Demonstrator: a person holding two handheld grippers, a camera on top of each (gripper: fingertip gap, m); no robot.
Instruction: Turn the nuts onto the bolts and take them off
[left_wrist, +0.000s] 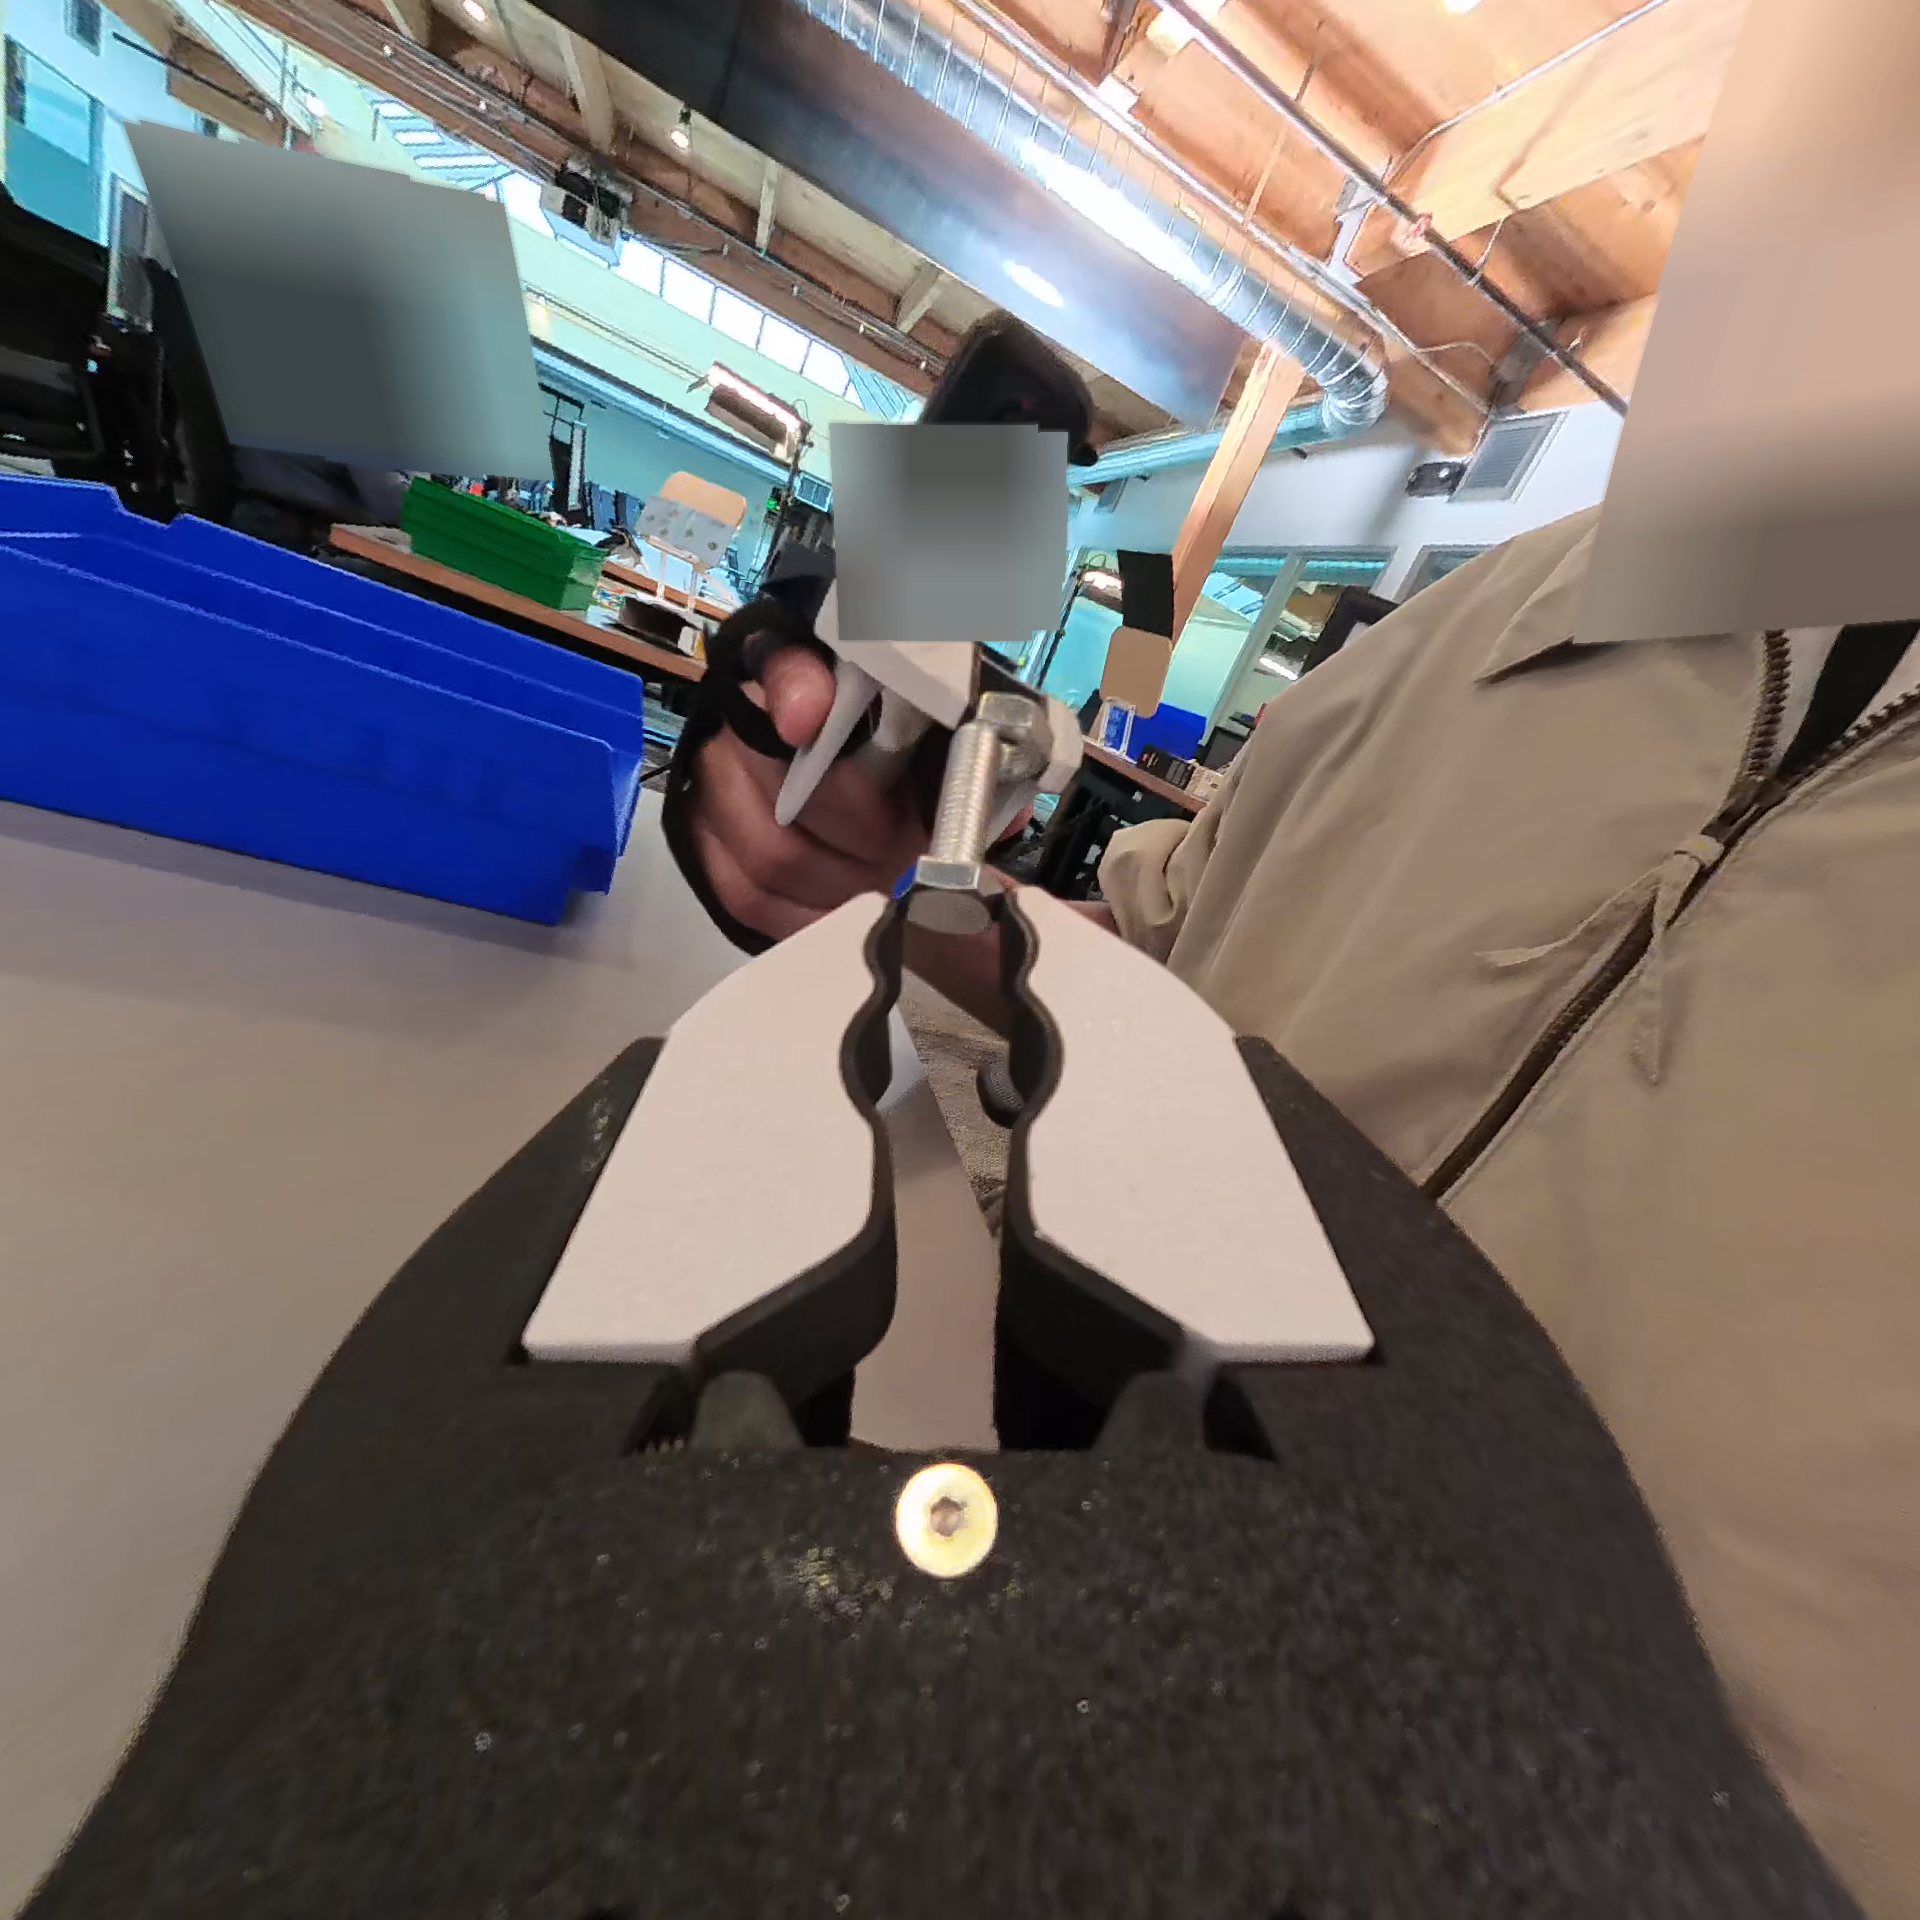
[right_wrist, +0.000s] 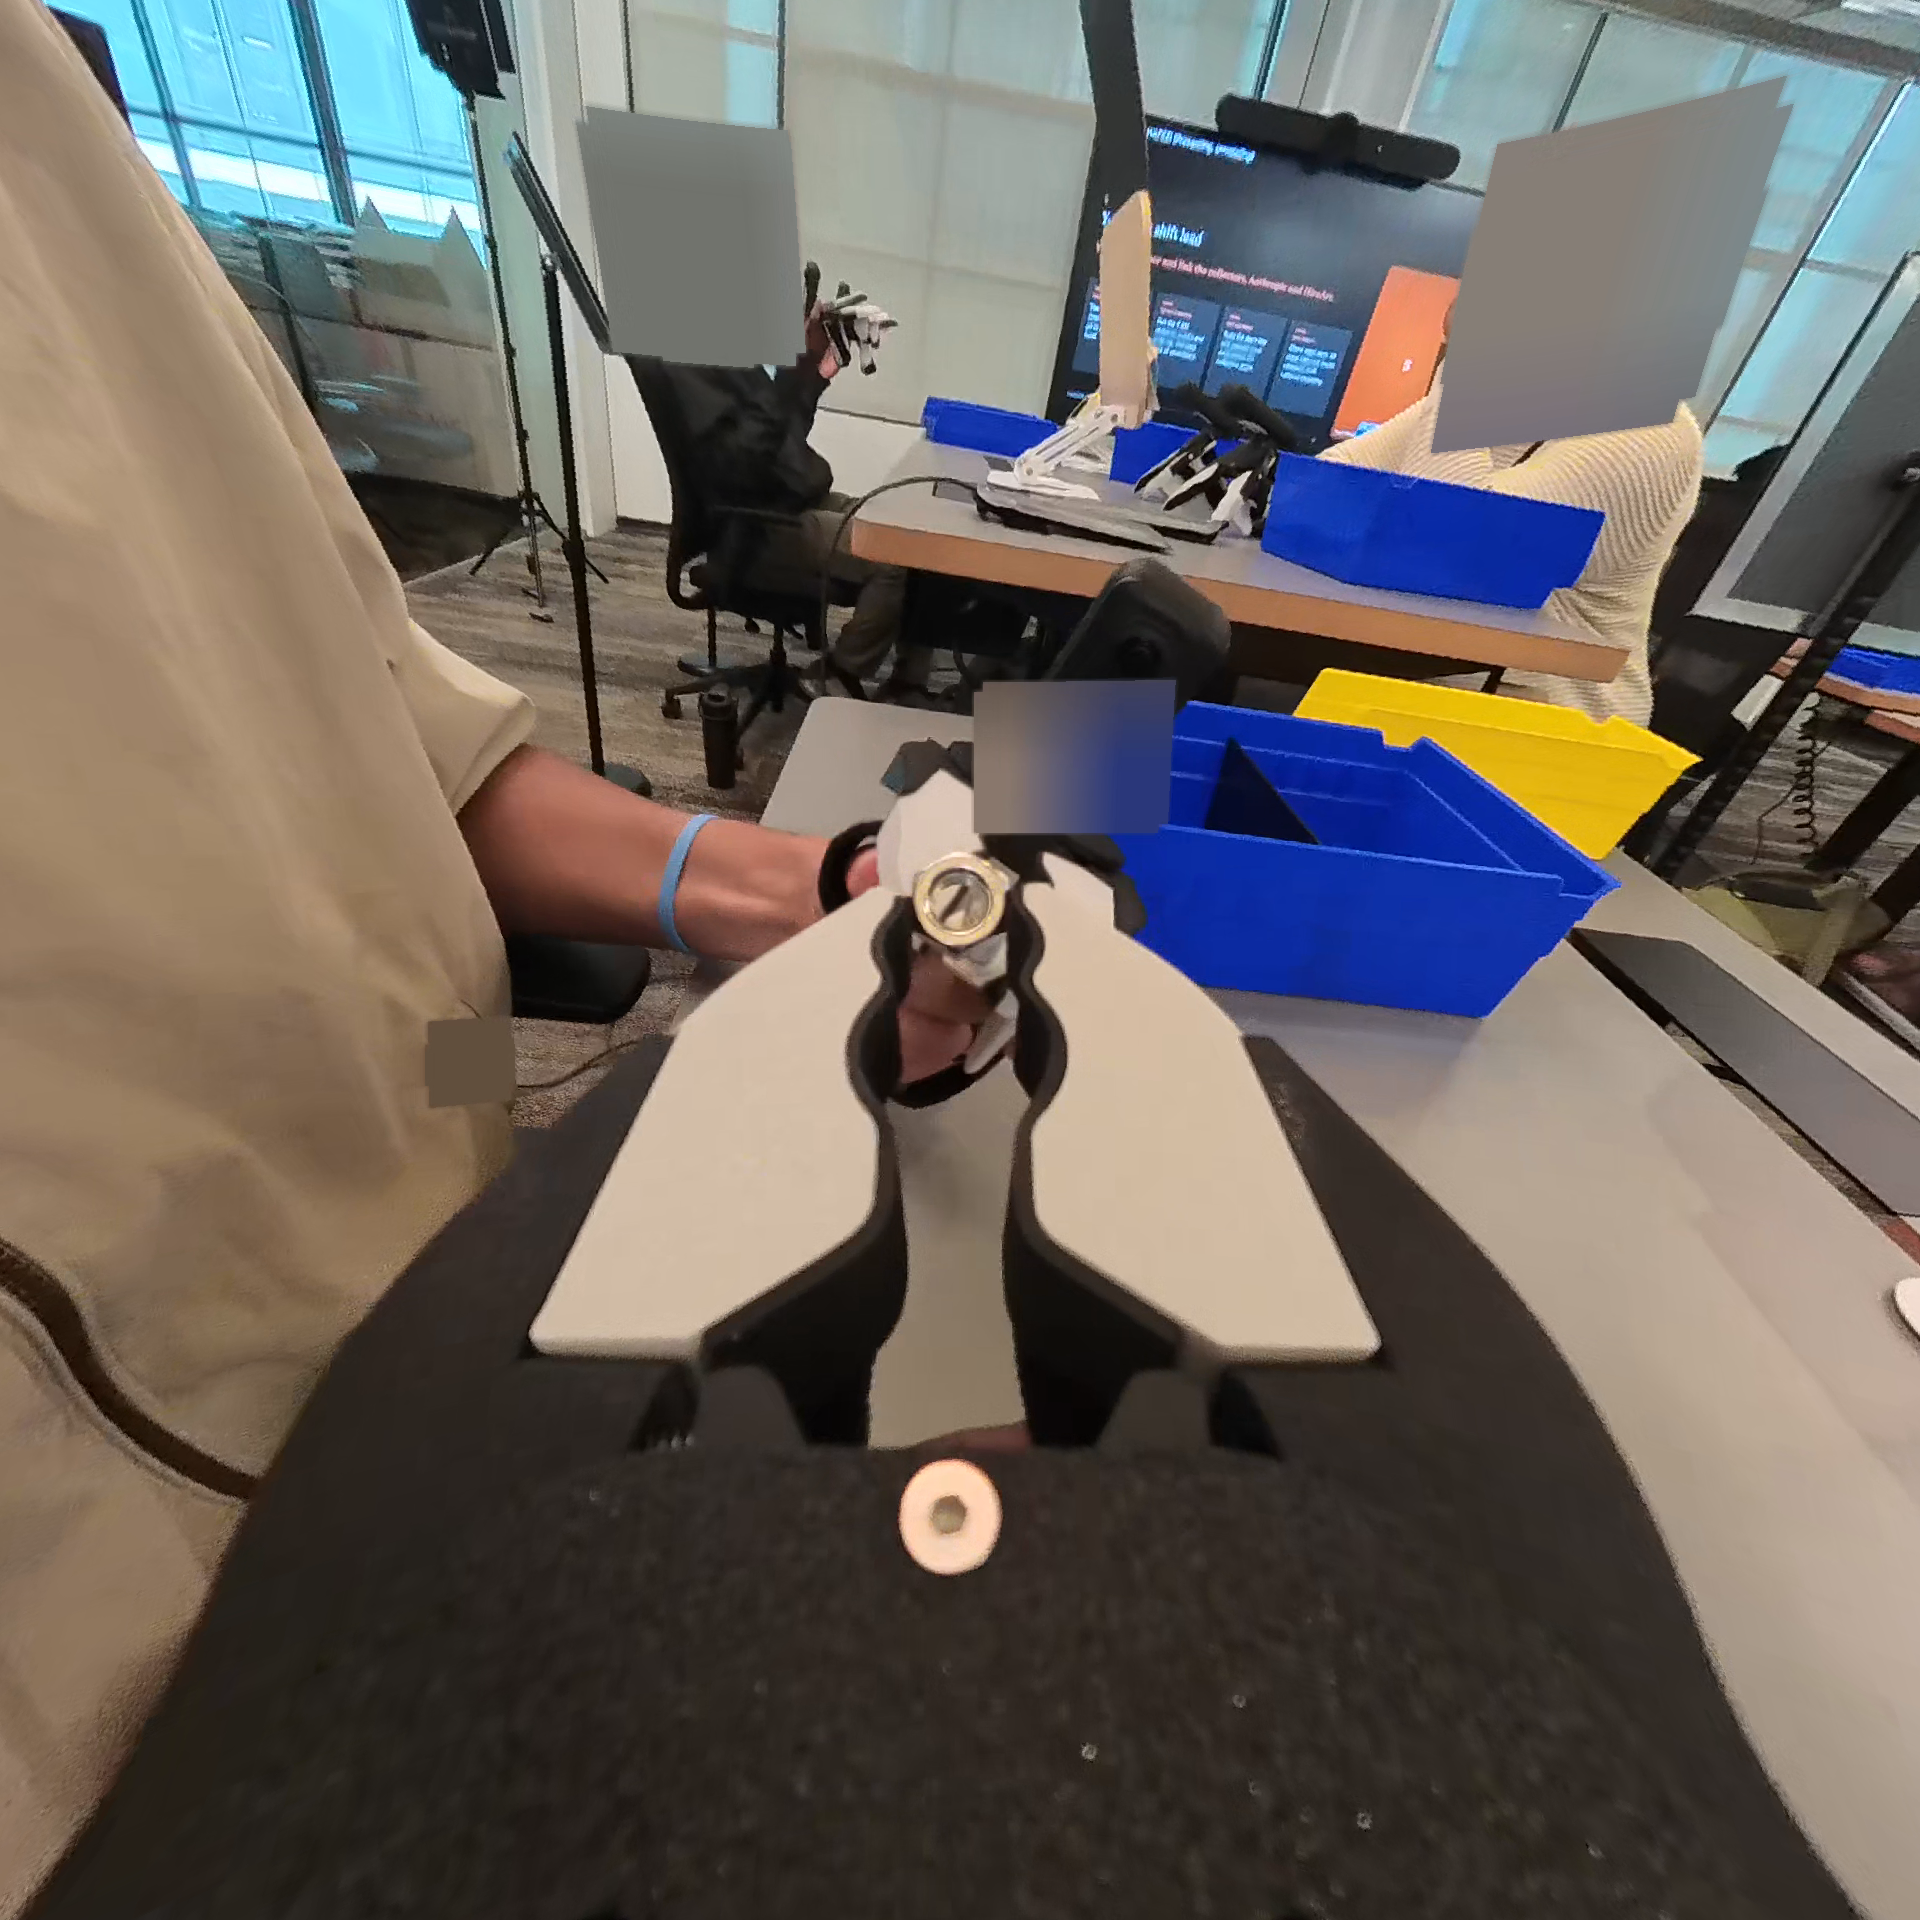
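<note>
Left claw (left_wrist: 948, 920): narrowly spread, tips pinching the hex head of the bolt (left_wrist: 961, 795) at frame centre.
Bolt: held above the table (left_wrist: 260, 1039), shank pointing away toward the right claw.
Right claw (right_wrist: 958, 909): tips pressed onto the nut (right_wrist: 961, 898) on the bolt's far end.
Blue bin (right_wrist: 1371, 883): on the table, right of centre.
</note>
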